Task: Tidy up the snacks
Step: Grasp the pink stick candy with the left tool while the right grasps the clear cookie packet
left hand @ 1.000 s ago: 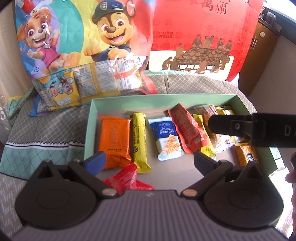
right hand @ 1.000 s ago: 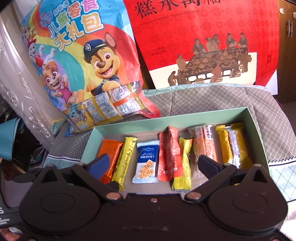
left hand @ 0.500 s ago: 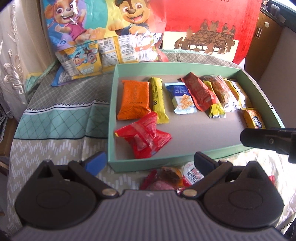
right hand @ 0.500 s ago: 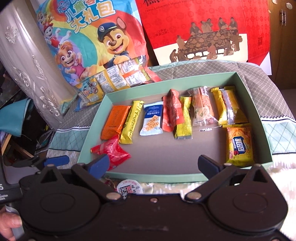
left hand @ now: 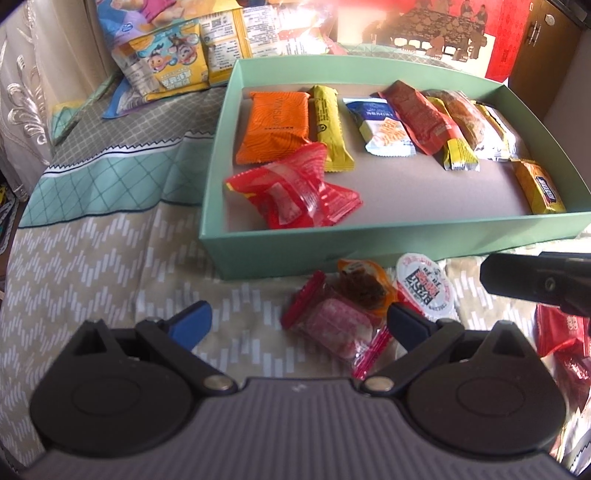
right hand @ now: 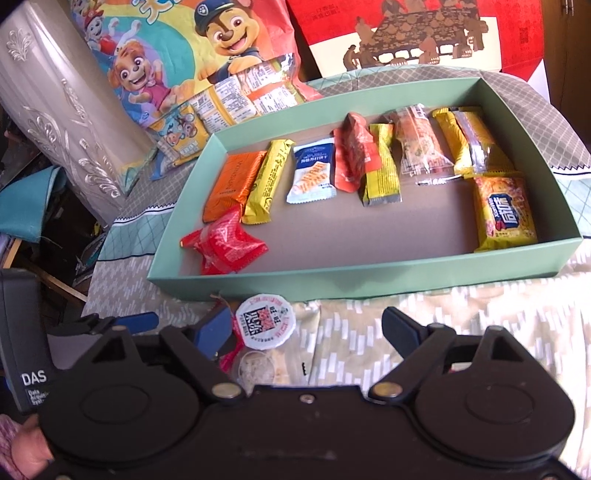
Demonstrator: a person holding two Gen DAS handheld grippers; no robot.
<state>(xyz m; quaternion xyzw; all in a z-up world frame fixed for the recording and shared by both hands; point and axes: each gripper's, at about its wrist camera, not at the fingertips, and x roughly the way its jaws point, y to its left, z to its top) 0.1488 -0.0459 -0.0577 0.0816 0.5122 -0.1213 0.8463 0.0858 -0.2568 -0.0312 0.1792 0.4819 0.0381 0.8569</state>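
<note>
Left wrist view: your left gripper (left hand: 295,325) is wide open, nothing clamped. The pink candy in clear wrap (left hand: 334,325) lies on the cloth between its blue fingertips (left hand: 192,323), closer to the right one, no pad pressing on it. Just behind it sits an orange-wrapped brown sweet (left hand: 364,284), and beside that the round jelly cup (left hand: 424,290) with a printed lid. All three lie just outside the near wall of the green box (left hand: 369,243).

Inside the box: orange pack (left hand: 275,127), yellow bar (left hand: 328,125), white-blue cracker pack (left hand: 382,127), dark red pack (left hand: 417,114), then more yellow and clear wrappers toward the right end, overlapping. A red twisted wrapper (left hand: 291,192) sits in the front left corner, touching the orange pack. A yellow biscuit pack (left hand: 539,190) sits in the front right corner.

Right wrist view: your right gripper (right hand: 306,328) has its jaws closing, but the gap is wide and the pads press on nothing. The jelly cup (right hand: 266,321) lies just inside its left fingertip (right hand: 214,328); whether they touch, I cannot tell. Your other gripper's finger (right hand: 133,321) shows at the left edge.

Red packets (left hand: 561,332) lie on the cloth at the far right, part hidden. The cartoon snack bag (right hand: 184,55) and red gift box (right hand: 424,33) stand behind the box.
</note>
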